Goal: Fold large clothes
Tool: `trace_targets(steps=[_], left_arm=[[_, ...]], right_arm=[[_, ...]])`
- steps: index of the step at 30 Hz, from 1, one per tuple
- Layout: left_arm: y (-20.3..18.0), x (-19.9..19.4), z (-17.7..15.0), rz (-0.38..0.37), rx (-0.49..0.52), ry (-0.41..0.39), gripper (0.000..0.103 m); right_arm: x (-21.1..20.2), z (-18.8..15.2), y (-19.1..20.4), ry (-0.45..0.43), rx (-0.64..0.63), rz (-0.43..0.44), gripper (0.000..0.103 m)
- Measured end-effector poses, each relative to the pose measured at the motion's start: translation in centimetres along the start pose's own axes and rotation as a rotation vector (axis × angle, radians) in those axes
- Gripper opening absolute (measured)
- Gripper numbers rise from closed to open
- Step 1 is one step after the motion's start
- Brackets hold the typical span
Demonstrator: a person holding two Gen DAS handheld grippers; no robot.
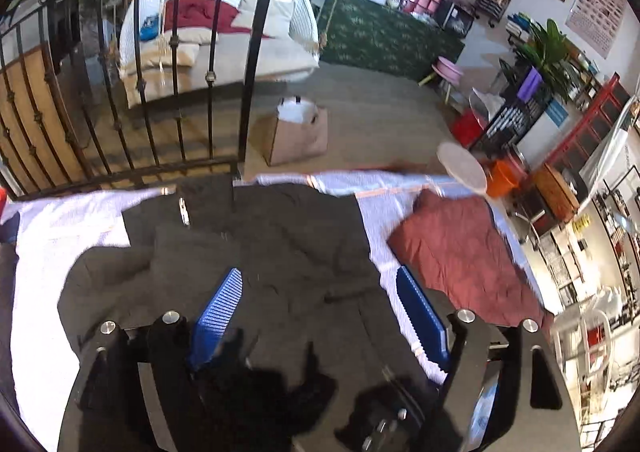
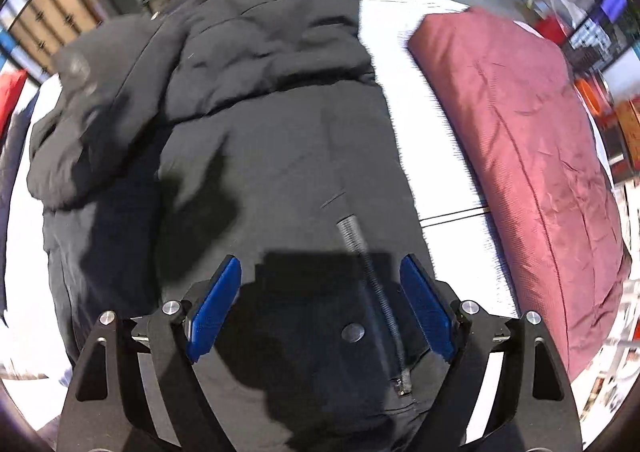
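Note:
A big black padded jacket (image 1: 248,252) (image 2: 272,123) lies spread on a white sheet (image 1: 60,228) (image 2: 392,71). Its hood (image 2: 80,123) is bunched at the upper left, and a sleeve is folded across the top. My left gripper (image 1: 320,284) hangs open above the jacket's middle, nothing between its blue pads (image 1: 218,312). My right gripper (image 2: 320,272) points nearly straight down over the jacket's hem, open and empty, with a zip (image 2: 380,292) and a snap button (image 2: 353,332) between its fingers.
A dark red cushion (image 1: 460,252) (image 2: 532,139) lies on the sheet right of the jacket. A black iron bed frame (image 1: 140,91) stands beyond the far edge. A paper bag (image 1: 296,131), an orange bucket (image 1: 506,177) and shelves crowd the floor behind.

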State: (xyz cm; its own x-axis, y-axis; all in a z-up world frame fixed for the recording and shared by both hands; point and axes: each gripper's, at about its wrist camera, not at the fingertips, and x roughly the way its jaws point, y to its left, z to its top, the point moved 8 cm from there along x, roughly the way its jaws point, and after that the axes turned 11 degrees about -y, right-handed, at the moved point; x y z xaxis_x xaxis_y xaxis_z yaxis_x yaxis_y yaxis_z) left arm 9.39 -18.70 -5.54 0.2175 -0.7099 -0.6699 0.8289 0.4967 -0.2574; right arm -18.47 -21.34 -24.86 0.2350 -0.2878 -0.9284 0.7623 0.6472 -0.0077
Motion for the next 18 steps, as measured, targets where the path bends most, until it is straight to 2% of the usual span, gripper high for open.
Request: trace_targets(steps=[3, 7, 9, 11, 15, 18], left_arm=[[3.9, -0.7, -2.1, 0.059, -0.07, 0.041, 0.08], [12.6, -2.6, -5.4, 0.197, -0.195, 0.087, 0.08], [17.0, -4.2, -7.7, 0.285, -0.236, 0.112, 0.08], [20.5, -6.0, -10.1, 0.343, -0.295, 0.143, 0.08], [24.8, -9.8, -14.3, 0.425, -0.396, 0.177, 0.08], [25.8, -11.7, -16.4, 0.459, -0.43, 0.184, 0.08]], right_arm=[[0.3, 1.4, -0.9, -0.005, 0.043, 0.005, 0.081], [0.5, 4.2, 0.0, -0.03, 0.058, 0.047, 0.081], [0.7, 5.9, 1.6, -0.037, 0.052, 0.099, 0.081], [1.0, 8.2, 4.3, -0.036, 0.06, 0.192, 0.081], [3.3, 13.0, 9.2, -0.007, 0.146, 0.372, 0.081], [6.6, 15.5, 11.1, -0.002, 0.202, 0.367, 0.081]])
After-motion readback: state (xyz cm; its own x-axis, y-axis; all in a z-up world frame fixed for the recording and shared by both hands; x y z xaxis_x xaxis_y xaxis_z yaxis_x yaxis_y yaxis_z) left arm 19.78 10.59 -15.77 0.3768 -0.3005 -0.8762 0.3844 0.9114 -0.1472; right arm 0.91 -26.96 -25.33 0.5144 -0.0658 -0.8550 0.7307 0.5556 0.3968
